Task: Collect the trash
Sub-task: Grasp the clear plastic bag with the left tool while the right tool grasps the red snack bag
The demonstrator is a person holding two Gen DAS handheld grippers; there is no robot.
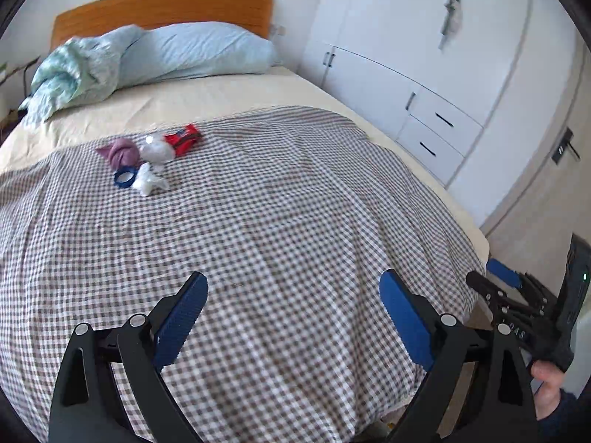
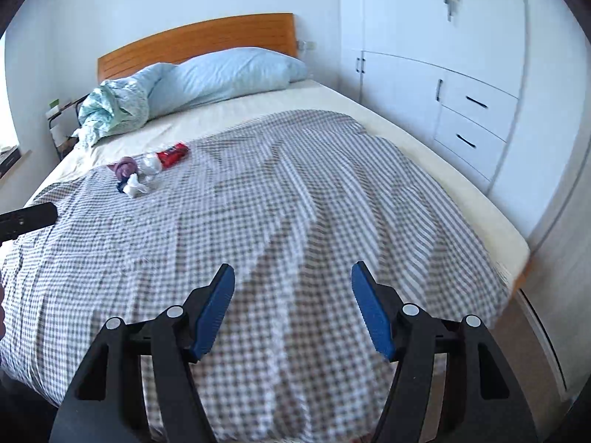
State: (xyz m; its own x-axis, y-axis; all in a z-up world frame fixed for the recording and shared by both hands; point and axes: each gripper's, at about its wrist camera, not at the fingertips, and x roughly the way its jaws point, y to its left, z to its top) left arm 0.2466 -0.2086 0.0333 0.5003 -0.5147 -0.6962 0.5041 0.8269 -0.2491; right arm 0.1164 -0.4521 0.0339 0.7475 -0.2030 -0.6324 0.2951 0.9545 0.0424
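Note:
A small pile of trash lies on the checked blanket (image 1: 280, 221) toward the far left of the bed: a red wrapper (image 1: 183, 139), a purple crumpled wad (image 1: 122, 151), a clear crumpled bag (image 1: 157, 148), a blue tape ring (image 1: 125, 178) and a white tissue (image 1: 149, 183). The pile also shows in the right wrist view, with the red wrapper (image 2: 173, 155) and the white tissue (image 2: 136, 187). My left gripper (image 1: 295, 295) is open and empty above the near end of the bed. My right gripper (image 2: 293, 284) is open and empty, also far from the pile.
Blue pillows (image 1: 192, 51) and a wooden headboard (image 1: 162, 5) stand at the far end. White wardrobes with drawers (image 1: 436, 133) line the right side, with a narrow floor strip between. The right gripper (image 1: 495, 277) shows at the left view's right edge.

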